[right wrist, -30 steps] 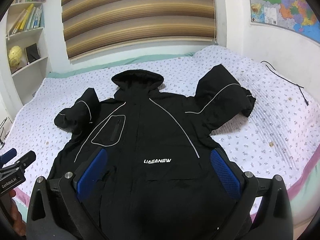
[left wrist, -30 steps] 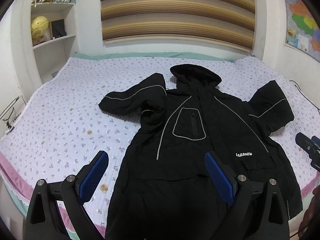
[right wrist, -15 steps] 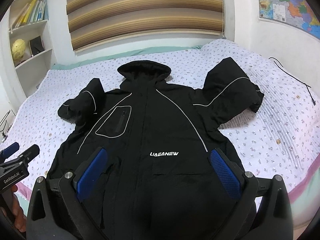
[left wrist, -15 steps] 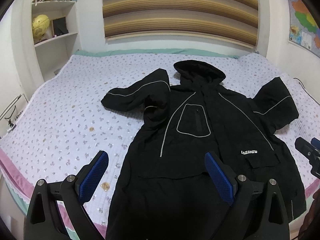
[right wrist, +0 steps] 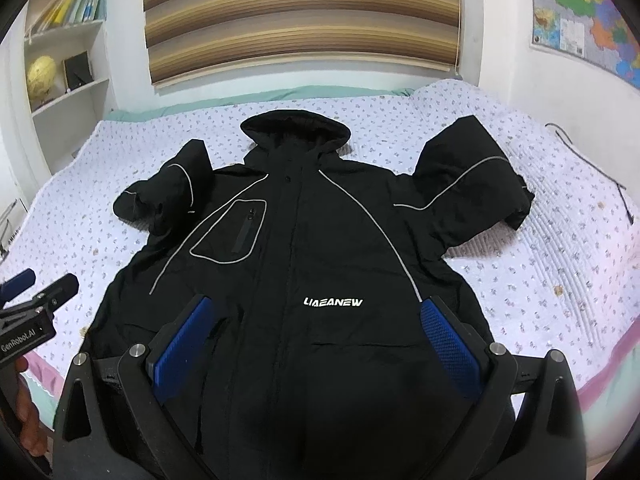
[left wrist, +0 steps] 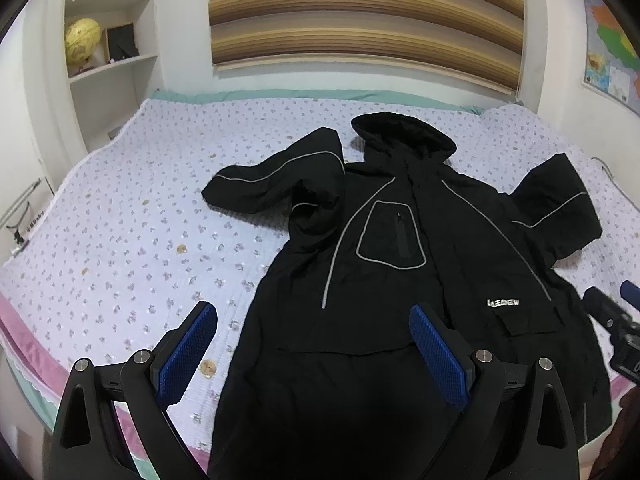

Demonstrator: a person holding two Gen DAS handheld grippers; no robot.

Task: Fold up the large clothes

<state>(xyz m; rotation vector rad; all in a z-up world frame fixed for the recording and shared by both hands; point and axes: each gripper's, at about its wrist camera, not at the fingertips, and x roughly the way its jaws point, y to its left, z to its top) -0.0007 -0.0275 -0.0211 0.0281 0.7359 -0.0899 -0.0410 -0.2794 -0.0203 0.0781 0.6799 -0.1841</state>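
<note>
A large black hooded jacket [left wrist: 400,280] with grey piping and a white logo lies front-up on the bed, sleeves spread; it also shows in the right wrist view [right wrist: 312,264]. Its left sleeve [left wrist: 276,184] is bent and bunched. Its right sleeve [right wrist: 468,184] reaches toward the wall. My left gripper [left wrist: 314,344] is open and empty above the jacket's lower left side. My right gripper [right wrist: 316,340] is open and empty above the jacket's lower front. Each gripper shows at the edge of the other's view.
The bed [left wrist: 120,240] has a lilac flowered quilt with a pink near edge. White shelves [left wrist: 108,60] with a globe and books stand at the back left. A striped blind [right wrist: 304,16] and a wall map [right wrist: 580,16] hang behind. A black cable [right wrist: 600,168] lies at the right.
Both grippers have moved forward and lower toward the jacket, which looks larger now. The jacket has not moved. Both stay open.
</note>
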